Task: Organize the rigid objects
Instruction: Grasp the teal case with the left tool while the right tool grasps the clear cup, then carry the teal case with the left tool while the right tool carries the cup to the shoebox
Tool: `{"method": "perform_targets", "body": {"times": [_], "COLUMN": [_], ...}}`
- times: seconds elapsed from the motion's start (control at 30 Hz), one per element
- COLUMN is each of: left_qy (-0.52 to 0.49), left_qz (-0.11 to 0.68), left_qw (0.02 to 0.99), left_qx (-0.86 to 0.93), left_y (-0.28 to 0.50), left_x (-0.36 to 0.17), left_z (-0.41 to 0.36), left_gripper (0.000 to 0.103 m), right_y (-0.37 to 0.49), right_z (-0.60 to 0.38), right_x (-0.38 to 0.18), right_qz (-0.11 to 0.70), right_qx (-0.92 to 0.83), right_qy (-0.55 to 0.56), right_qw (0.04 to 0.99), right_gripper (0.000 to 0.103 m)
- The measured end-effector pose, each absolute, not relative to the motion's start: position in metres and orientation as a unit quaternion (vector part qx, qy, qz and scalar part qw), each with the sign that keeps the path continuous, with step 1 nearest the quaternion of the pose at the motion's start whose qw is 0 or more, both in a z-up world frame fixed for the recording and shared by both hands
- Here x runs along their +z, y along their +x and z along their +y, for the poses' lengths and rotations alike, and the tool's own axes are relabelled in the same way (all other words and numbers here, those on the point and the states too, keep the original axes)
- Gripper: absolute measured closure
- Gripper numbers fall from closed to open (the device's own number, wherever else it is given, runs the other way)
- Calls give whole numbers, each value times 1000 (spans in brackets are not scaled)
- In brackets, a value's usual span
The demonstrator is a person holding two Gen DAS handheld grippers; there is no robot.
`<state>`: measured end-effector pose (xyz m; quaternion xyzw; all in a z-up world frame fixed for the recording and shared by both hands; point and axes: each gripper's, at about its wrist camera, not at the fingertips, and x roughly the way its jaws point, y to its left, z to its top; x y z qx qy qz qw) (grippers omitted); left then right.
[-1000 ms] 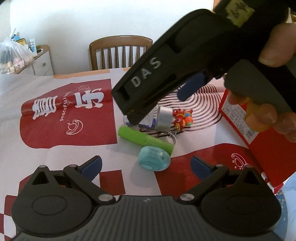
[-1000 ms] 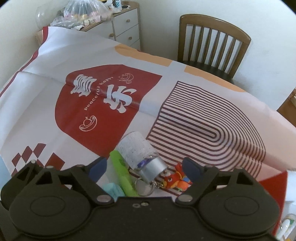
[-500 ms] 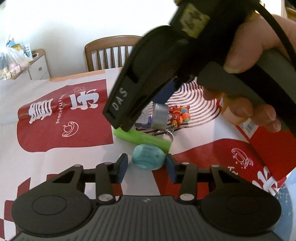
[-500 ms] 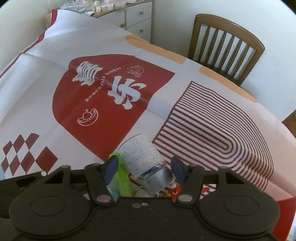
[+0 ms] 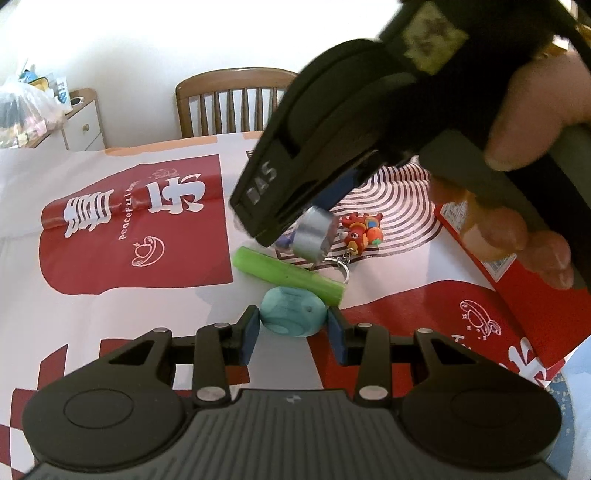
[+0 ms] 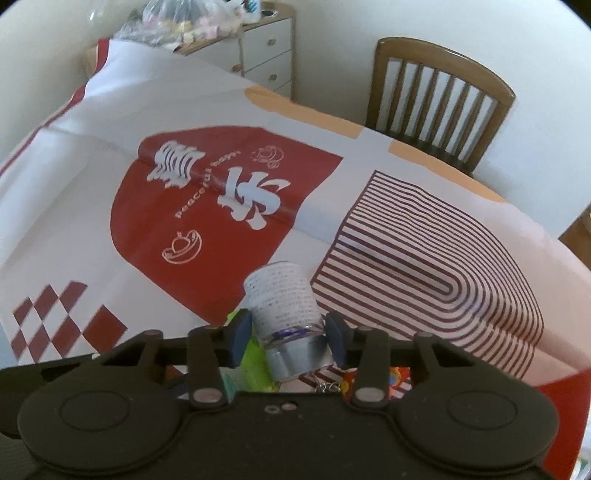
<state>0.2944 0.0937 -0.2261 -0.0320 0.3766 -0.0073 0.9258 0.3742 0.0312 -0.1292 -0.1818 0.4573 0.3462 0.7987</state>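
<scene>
The small bottle with a printed white label and a silver cap lies tilted over the striped patch of the bench cloth, clamped between the blue pads of the right claw, whose jaws have just closed in on it. Just below it in the left view sits a pale blue rounded piece, pressed on both sides by the pads of the left claw; those jaws have likewise just drawn together, and the pads touch its flanks

A green stick lies across the cloth between the bottle and the blue piece, touching or nearly touching both. A keyring and a small red and orange figure lie just right of the cap. A red box stands near the right edge, partly behind the person's hand that grips the right tool

Beyond the bench stand a wooden chair and a white drawer cabinet topped with a plastic bag of items

In the left view the right tool's black body hides most of the bottle, leaving only the cap clear. In the right view the green stick, keyring and figure are mostly cut off by that tool's own housing. Whether the bottle rests on the cloth or is lifted cannot be told
</scene>
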Motion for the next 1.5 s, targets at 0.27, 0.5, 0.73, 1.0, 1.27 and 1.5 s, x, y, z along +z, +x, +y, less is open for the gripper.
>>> {"method": "perform_targets", "body": {"times": [0.27,0.5,0.73,1.0,1.27,1.5], "left_qy": [-38,-35,-23,-11,8,16], "left_qz": [374,368,365,360,351,348], "left_qw": [927,929,931,933,936,936], "left_qx": [-2,-7,-17,-26,-30,-40], "left_y": [284,269,253,240,232,233], "left_x": [-210,-183,-151,-115,-90,-79], "left_z": [94,90,74,44,5,-33], "left_gripper": [64,64,64,64,64,64], "right_y": [353,334,315,293,281,282], "right_z": [7,-26,-65,-116,-171,-221], "right_x": [-105,-76,-47,-24,-12,-7], "right_qz": [455,449,437,423,411,408], "right_qx": [332,323,318,314,307,290], "right_qy": [-141,-105,-72,-49,-27,-17], "right_qw": [814,827,838,849,858,865], "right_gripper": [60,60,60,60,60,60]}}
